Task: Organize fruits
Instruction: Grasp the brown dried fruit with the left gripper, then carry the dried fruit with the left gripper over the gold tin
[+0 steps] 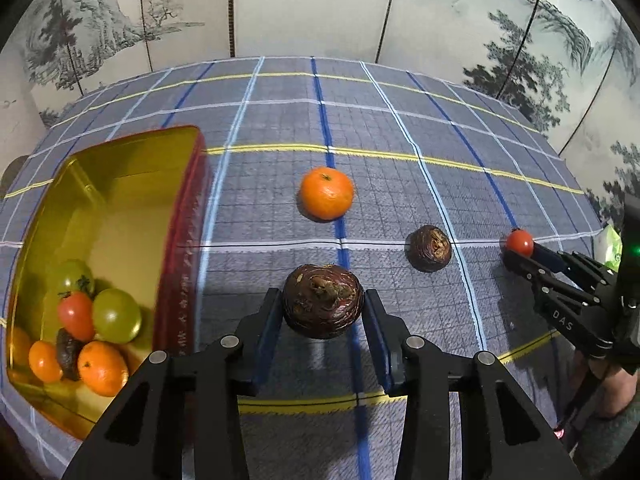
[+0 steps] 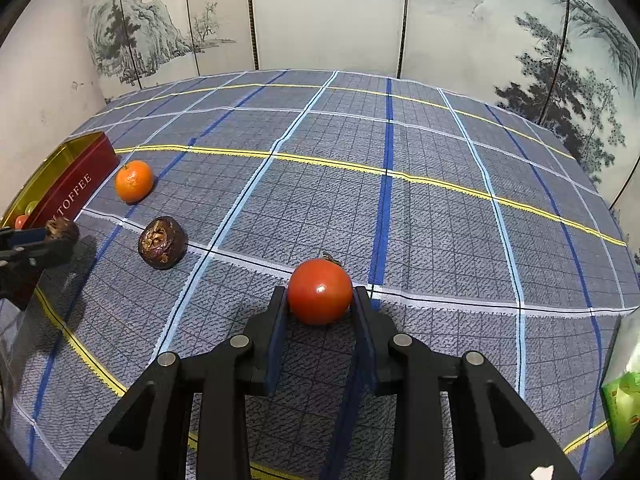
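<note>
A dark brown fruit (image 1: 323,300) sits clamped in the left gripper (image 1: 324,316) at lower centre, a red tomato (image 2: 320,292) pinched in the right gripper (image 2: 320,312). The gold-lined tin (image 1: 188,216) at left holds a heap of fruit — seen from the right wrist, only its red wall and two fruits show. A mandarin (image 1: 327,193) and a second brown fruit (image 1: 429,248) rest on the checked cloth (image 1: 400,136); a green packet (image 2: 624,404) is cut off at lower right.
</note>
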A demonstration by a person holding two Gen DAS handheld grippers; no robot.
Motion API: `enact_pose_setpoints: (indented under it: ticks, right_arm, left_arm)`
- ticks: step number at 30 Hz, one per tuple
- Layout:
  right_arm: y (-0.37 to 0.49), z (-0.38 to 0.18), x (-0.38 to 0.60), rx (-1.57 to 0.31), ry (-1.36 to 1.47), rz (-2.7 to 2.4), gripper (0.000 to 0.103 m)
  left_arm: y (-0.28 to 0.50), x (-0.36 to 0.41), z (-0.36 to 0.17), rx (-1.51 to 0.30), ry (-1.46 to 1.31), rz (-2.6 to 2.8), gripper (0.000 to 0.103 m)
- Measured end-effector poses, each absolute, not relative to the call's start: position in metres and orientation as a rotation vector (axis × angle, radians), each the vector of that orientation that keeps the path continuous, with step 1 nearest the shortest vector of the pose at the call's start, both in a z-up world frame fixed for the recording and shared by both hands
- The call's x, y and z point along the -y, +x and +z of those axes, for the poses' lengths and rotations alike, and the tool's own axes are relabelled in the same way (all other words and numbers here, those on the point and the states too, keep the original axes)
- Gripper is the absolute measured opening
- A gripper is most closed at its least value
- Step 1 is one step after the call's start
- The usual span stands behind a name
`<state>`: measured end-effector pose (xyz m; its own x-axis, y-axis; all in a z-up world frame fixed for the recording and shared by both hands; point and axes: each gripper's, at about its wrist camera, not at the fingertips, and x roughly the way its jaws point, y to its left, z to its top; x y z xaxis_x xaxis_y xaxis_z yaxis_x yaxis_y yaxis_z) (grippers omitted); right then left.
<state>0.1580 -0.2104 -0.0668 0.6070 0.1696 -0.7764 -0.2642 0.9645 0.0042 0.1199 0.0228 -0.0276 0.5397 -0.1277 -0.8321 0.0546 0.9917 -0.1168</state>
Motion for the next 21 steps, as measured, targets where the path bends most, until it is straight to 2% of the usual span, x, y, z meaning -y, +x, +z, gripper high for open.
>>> enact_pose_setpoints:
  ticks: [9, 21]
  right_arm:
    - [0.158, -0.067, 0.210, -0.884, -0.115, 0.251, 0.030]
    - [0.158, -0.067, 0.210, -0.884, -0.115, 0.251, 0.030]
  left_arm:
    - [0.109, -0.053, -0.007, -0.954, -0.081, -0.068, 0.042]
    - [0.106, -0.131, 0.000, -0.927, -0.125, 0.107, 0.042]
